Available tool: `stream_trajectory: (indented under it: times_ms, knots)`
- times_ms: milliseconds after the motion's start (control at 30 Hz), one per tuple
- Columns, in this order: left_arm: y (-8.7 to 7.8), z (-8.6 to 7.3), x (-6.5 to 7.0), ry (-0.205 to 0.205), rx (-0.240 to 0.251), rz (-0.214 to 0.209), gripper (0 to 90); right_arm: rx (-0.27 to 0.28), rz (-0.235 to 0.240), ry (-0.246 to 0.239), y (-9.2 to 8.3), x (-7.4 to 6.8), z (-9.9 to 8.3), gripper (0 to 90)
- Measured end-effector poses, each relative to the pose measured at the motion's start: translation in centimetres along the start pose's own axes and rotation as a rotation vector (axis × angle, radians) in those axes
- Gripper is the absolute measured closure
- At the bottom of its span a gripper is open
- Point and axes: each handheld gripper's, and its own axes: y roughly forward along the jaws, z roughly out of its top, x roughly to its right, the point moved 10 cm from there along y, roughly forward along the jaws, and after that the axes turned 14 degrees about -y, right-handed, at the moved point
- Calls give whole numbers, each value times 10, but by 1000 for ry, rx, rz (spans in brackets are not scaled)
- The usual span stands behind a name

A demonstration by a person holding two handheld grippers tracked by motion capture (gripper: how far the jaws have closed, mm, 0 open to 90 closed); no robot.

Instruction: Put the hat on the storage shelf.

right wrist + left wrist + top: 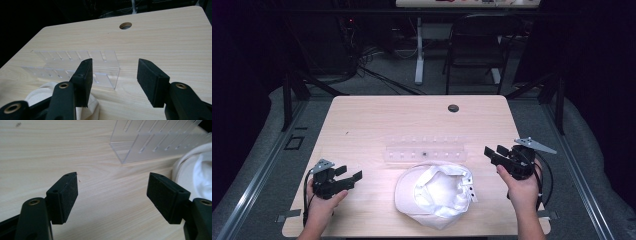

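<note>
White cap is seen lying upside down on the wooden table, its crumpled lining turned upward and its brim toward the left gripper. It is placed between the two grippers, near the table's front edge, and is touched by neither. The left gripper is held in the person's left hand just above the tabletop, with its jaws pointed toward the cap and spread wide; nothing is held between them. In the left gripper view, the cap's white edge is seen beyond and beside the right-hand jaw, apart from it, while bare wood is seen between the pads. The right gripper is held in the person's right hand on the cap's other side, raised a little and aimed inward over the table; its jaws are likewise spread, with nothing pinched. In the right gripper view, the cap is found low, beside and partly behind the left-hand jaw. A clear plastic rack with slotted walls is laid crosswise just beyond the cap, farther from the person than both grippers; in the right gripper view its near end is seen in the gap between the jaws, well ahead of them. A round cable hole is seen in the table far beyond the rack.
</note>
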Motion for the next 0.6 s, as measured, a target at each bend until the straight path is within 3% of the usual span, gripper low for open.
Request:
stream_trajectory:
  times_ms: [67, 100, 133, 167, 233, 433, 600]
  knots:
    - [1, 1, 1, 21, 14, 15, 278, -1, 2, 1, 0, 0, -1, 467]
    - [3, -1, 1, 55, 9, 50, 297, -10, 6, 6, 1, 1, -3, 468]
    - [3, -1, 1, 55, 9, 50, 302, -10, 6, 6, 1, 1, -3, 468]
    - [5, -3, -1, 74, 1, 74, 303, -29, 26, 31, 2, -1, -7, 481]
    - [5, -3, -1, 71, 0, 80, 316, -51, 42, 53, 4, -3, -10, 493]
    - [2, -4, -4, 73, 10, 99, 359, -74, 52, 47, 7, -8, -11, 499]
    - [0, -7, -4, 64, -11, 80, 432, -78, 84, 56, 10, -13, -13, 490]
